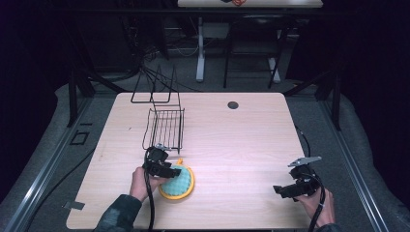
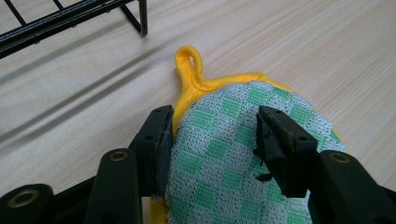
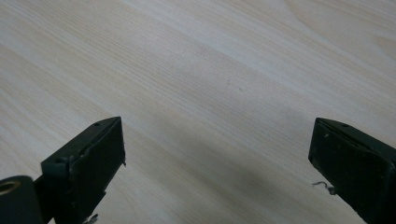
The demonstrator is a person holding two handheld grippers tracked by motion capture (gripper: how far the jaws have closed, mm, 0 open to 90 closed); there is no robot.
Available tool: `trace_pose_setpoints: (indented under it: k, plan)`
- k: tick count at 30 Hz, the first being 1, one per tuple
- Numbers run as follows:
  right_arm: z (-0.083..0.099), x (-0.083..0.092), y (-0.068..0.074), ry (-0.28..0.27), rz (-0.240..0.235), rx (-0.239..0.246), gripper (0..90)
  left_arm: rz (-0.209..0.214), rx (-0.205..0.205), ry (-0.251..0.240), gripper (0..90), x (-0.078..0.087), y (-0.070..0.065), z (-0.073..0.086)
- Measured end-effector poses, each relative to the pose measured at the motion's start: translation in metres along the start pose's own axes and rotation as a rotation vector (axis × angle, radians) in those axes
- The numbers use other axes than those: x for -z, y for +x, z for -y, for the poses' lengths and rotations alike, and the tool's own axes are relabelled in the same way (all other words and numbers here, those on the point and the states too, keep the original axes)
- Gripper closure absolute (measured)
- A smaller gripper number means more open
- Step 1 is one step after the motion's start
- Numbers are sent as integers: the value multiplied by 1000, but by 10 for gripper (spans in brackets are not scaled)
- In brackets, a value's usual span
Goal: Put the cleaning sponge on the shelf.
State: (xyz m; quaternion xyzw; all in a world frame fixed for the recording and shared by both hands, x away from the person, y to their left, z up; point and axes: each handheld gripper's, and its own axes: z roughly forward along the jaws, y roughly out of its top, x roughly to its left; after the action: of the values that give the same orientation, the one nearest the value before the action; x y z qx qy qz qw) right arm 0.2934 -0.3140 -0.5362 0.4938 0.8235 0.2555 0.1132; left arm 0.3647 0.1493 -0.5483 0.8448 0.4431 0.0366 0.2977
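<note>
A: What is cut off or hidden?
B: In the left gripper view, the green-checked scrubbing pad (image 2: 224, 154) runs off the bottom edge, and the wire rack (image 2: 70, 18) off the top.
A: The far table?
B: An orange thing (image 1: 235, 2), cropped, too small to identify.
</note>
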Motion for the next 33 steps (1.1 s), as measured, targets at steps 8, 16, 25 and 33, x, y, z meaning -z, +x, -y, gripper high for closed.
trace_pose_setpoints:
  k: [8, 16, 25, 33]
  plan:
    - [1, 1, 0, -1, 2, 3, 45, -33, -14, -11, 601, 0, -4, 1]
    - [1, 1, 1, -2, 5, 8, 48, -67, -54, -18, 736, 1, -6, 2]
    - [2, 0, 2, -2, 5, 17, 56, -106, -80, -32, 843, 3, -11, 1]
    - [2, 1, 1, -6, 2, 13, 57, -102, -89, -47, 873, 10, -11, 0]
